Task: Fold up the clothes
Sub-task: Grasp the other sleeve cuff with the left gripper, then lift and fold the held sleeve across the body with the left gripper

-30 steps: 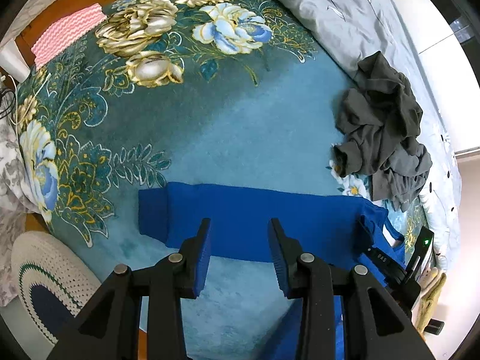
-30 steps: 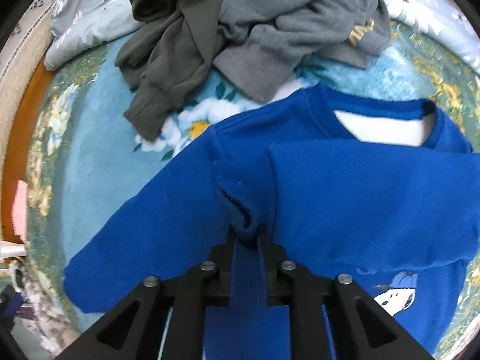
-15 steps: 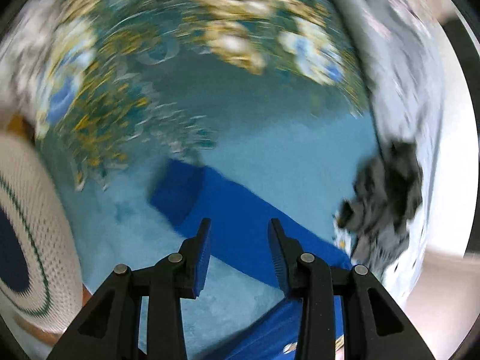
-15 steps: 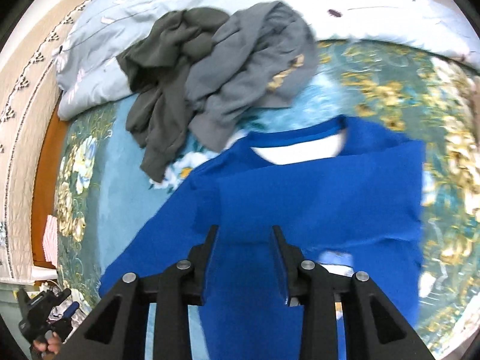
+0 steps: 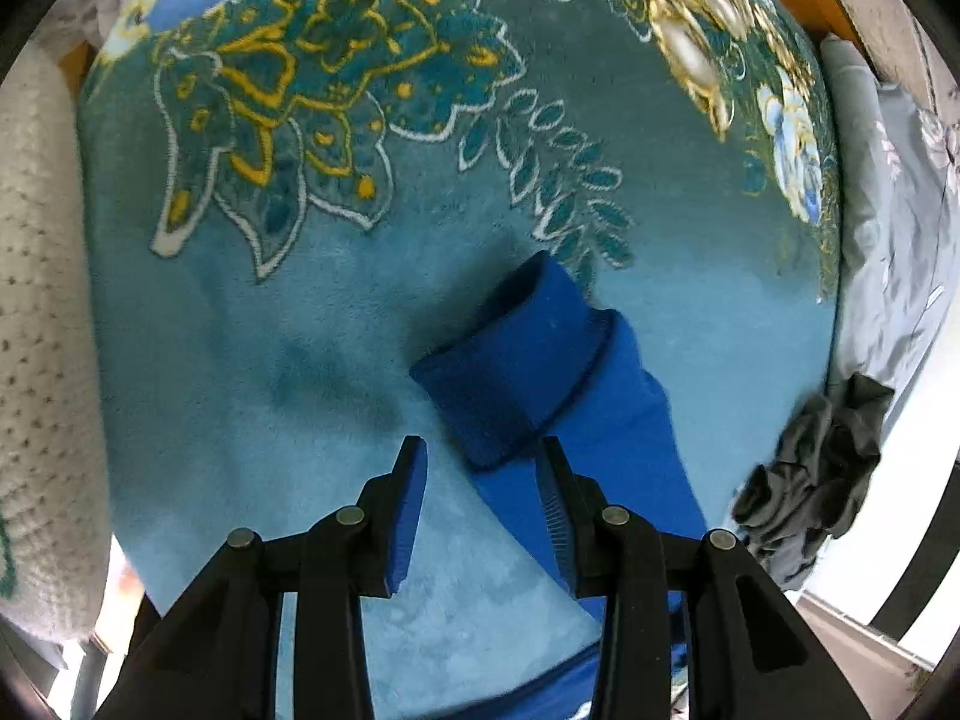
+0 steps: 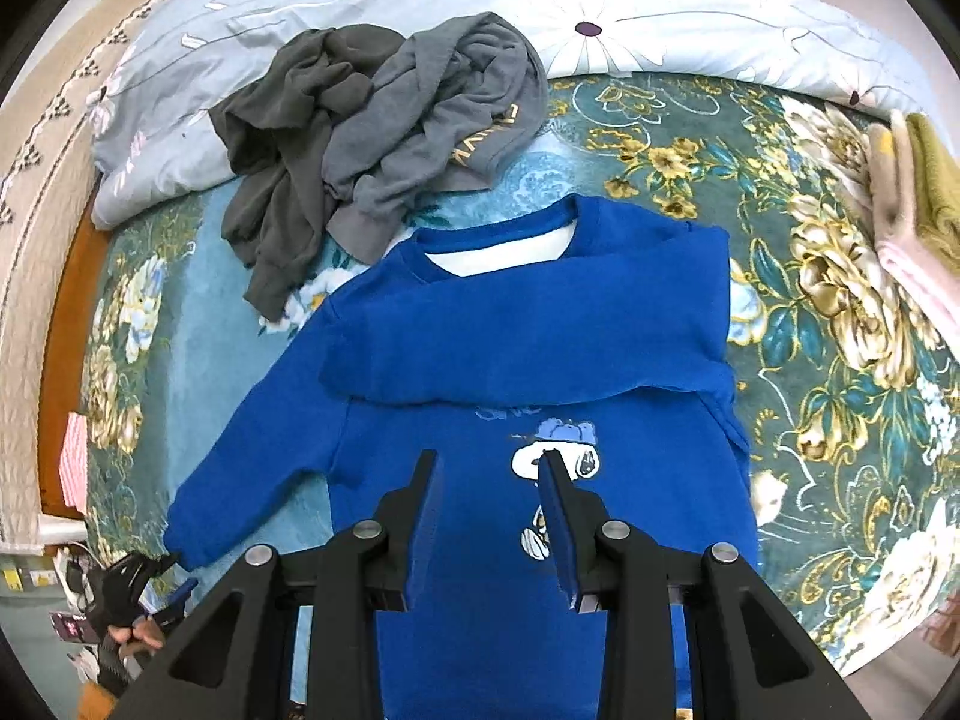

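A royal-blue fleece sweatshirt with a cartoon dog print (image 6: 528, 360) lies flat, front up, on the teal floral plush blanket (image 6: 828, 396) covering the bed. Its collar points toward the crumpled pile of grey garments (image 6: 372, 120) and the pale flowered duvet (image 6: 660, 12); its long axis runs from collar toward the camera. One sleeve is folded across the chest; the other sleeve (image 5: 540, 372) stretches out sideways, its ribbed cuff slightly lifted. The left tongs (image 5: 480, 498) hang released, the cuff just ahead between the jaws. The right tongs (image 6: 489, 516) are spread apart over the print, empty.
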Demonstrator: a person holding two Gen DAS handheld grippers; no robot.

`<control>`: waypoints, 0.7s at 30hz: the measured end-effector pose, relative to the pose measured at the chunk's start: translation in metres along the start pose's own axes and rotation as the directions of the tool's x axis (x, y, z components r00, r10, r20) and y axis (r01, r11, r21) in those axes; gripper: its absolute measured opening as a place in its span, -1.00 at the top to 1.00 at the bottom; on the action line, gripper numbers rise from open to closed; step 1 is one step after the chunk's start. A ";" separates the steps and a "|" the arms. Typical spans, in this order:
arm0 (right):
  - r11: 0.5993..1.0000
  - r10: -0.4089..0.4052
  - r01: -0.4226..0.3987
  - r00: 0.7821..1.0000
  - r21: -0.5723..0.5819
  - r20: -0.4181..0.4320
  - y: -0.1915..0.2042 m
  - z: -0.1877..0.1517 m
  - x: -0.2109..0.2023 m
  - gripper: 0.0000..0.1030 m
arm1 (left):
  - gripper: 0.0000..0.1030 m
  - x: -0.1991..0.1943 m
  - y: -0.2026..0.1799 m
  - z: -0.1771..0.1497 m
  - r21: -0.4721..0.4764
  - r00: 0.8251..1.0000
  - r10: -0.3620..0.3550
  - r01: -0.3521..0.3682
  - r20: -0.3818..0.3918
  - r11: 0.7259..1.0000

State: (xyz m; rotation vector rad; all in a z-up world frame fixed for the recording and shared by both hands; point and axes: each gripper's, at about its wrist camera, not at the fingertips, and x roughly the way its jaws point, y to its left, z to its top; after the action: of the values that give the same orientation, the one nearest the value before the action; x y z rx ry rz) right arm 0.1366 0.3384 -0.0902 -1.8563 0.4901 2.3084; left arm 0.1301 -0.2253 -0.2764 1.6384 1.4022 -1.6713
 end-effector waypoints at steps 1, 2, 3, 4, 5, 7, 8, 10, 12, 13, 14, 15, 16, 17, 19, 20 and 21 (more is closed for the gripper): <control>1.000 -0.004 0.004 1.000 -0.005 0.000 0.000 -0.001 -0.001 0.30 | 0.26 0.003 0.000 0.000 0.002 1.000 0.007 -0.007 0.002 1.000; 1.000 -0.007 0.007 1.000 -0.008 0.000 0.000 -0.001 -0.001 0.30 | 0.26 0.007 0.001 0.000 -0.003 1.000 0.009 -0.009 0.004 1.000; 1.000 -0.011 0.011 1.000 -0.013 -0.001 0.000 -0.002 -0.002 0.30 | 0.26 0.009 0.001 0.000 -0.011 1.000 0.007 -0.007 0.005 1.000; 1.000 -0.014 0.014 1.000 -0.020 -0.001 0.000 -0.003 -0.003 0.30 | 0.26 0.011 0.000 0.000 -0.016 1.000 0.007 -0.007 0.008 1.000; 0.999 -0.017 0.017 1.000 -0.027 -0.001 0.000 -0.004 -0.004 0.30 | 0.26 0.012 -0.001 0.000 -0.021 1.000 0.007 -0.007 0.011 1.000; 0.999 -0.023 0.023 1.000 -0.040 -0.001 0.000 -0.006 -0.006 0.30 | 0.26 0.014 -0.003 0.000 -0.032 1.000 0.006 -0.006 0.017 0.999; 0.997 -0.024 0.023 1.000 -0.069 -0.017 0.000 -0.007 -0.007 0.30 | 0.29 0.015 -0.003 0.000 -0.037 1.000 0.006 -0.006 0.020 0.999; 0.996 -0.025 0.023 0.999 -0.081 -0.020 -0.001 -0.008 -0.008 0.30 | 0.44 0.018 -0.005 0.001 -0.047 1.000 0.006 -0.005 0.025 0.999; 0.996 -0.022 0.021 1.000 -0.083 -0.017 -0.003 -0.009 -0.011 0.30 | 0.63 0.018 -0.009 0.000 -0.061 1.000 0.004 -0.002 0.031 0.998; 0.996 -0.020 0.018 1.000 -0.083 -0.014 -0.004 -0.008 -0.012 0.30 | 0.71 0.018 -0.011 0.000 -0.065 0.999 0.010 -0.008 0.037 0.998; 0.996 -0.017 0.016 1.000 -0.082 -0.012 -0.005 -0.008 -0.013 0.30 | 0.77 0.016 -0.014 -0.001 -0.068 0.999 0.016 -0.013 0.042 0.998; 0.997 -0.010 0.009 1.000 -0.082 -0.008 -0.006 -0.008 -0.015 0.30 | 0.78 0.014 -0.016 -0.002 -0.071 0.999 0.024 -0.020 0.048 0.997; 0.997 -0.004 0.004 1.000 -0.082 -0.004 -0.007 -0.007 -0.017 0.30 | 0.79 0.012 -0.018 -0.003 -0.073 0.998 0.031 -0.027 0.053 0.997; 0.997 0.001 -0.001 1.000 -0.082 0.000 -0.009 -0.007 -0.019 0.30 | 0.80 0.008 -0.021 -0.004 -0.072 0.997 0.036 -0.032 0.061 0.997; 0.997 0.013 -0.012 1.000 -0.077 0.005 -0.013 -0.005 -0.022 0.30 | 0.81 -0.003 -0.033 -0.010 -0.038 0.996 0.037 -0.034 0.086 0.999; 0.997 0.021 -0.020 1.000 -0.072 0.012 -0.016 -0.004 -0.025 0.30 | 0.82 -0.011 -0.041 -0.014 -0.003 0.994 0.035 -0.035 0.104 0.999; 0.997 0.030 -0.029 0.999 -0.067 0.019 -0.020 -0.003 -0.027 0.30 | 0.82 -0.020 -0.051 -0.019 0.034 0.992 0.030 -0.034 0.122 0.999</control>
State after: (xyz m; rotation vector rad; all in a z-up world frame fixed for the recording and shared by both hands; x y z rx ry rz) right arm 0.1522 0.3588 -0.0681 -1.8660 0.4468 2.3879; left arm 0.1015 -0.1952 -0.2365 1.5421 1.2876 -1.7566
